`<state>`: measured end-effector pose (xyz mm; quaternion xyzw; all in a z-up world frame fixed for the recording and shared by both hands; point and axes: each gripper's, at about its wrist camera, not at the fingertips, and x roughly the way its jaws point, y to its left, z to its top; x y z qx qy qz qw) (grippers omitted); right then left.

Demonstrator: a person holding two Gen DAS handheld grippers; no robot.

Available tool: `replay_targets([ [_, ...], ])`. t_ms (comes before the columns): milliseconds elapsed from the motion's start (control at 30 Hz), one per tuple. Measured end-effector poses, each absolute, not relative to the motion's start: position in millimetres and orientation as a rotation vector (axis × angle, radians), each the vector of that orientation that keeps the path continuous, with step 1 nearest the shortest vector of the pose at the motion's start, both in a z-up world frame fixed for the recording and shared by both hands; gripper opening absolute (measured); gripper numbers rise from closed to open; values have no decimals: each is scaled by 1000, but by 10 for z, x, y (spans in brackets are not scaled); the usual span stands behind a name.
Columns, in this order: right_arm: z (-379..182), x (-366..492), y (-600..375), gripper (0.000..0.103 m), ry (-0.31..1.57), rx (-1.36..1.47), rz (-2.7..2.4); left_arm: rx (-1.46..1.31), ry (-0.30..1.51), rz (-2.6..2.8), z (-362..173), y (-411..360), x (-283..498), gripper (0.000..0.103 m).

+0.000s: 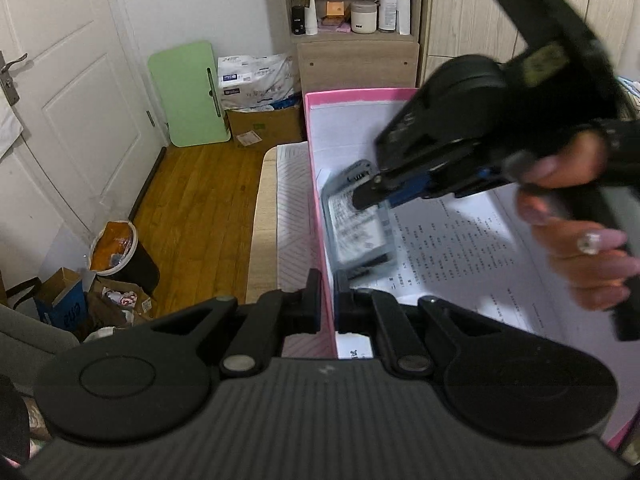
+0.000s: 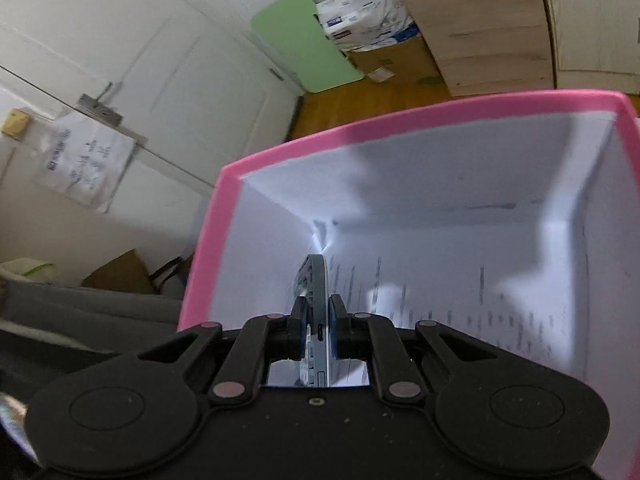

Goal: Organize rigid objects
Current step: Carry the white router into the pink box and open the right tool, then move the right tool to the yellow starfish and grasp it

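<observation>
The left hand-held gripper (image 1: 328, 300) has its jaws nearly shut, clamped on the thin pink wall of a pink-rimmed cardboard box w/ white paper lining (image 1: 316, 216): one pad sits outside the wall, the other inside, both pressing it. The box's near-left wall runs straight up between the fingers.

The right hand-held gripper (image 2: 318, 320) is also almost closed, pinching a flat grey rectangular device w/ rounded corners and a white printed label (image 1: 356, 216), thin edge-on between the pads (image 2: 338, 332). In the right wrist view the device stands on edge, a small port slot visible on its narrow side, its far end pointing down toward the box's far-left inner corner. In the left wrist view the same device is tilted, label face up, inside the box near the left wall; it's motion-blurred, so whether its lower end touches the printed paper sheet (image 1: 460, 248) on the box floor is prob. not decidable. A hand w/ painted nails (image 1: 576, 224) grips the right tool's handle above the box interior.

Beyond the box: a wooden floor (image 1: 200, 200), a pale green board leaning on the wall (image 1: 188, 92), a white door (image 1: 68, 92) and a wooden shelf unit w/ bottles and jars (image 1: 352, 12).
</observation>
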<state>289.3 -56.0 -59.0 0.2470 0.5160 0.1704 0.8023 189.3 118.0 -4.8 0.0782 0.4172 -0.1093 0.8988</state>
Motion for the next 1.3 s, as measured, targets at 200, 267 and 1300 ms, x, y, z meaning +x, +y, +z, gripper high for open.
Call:
replay_targets([
  [200,-584,2900,-509,23,1118,453,345,156,870,-216,-72,1165,1867,4],
  [267,-436,2815,-553,26,1069,376,370,161,880,-211,-98,1150,1874,4],
  [1300,-459,822,-2390,46,700,-78,353,167,940,-148,-160,1059,1926,3],
])
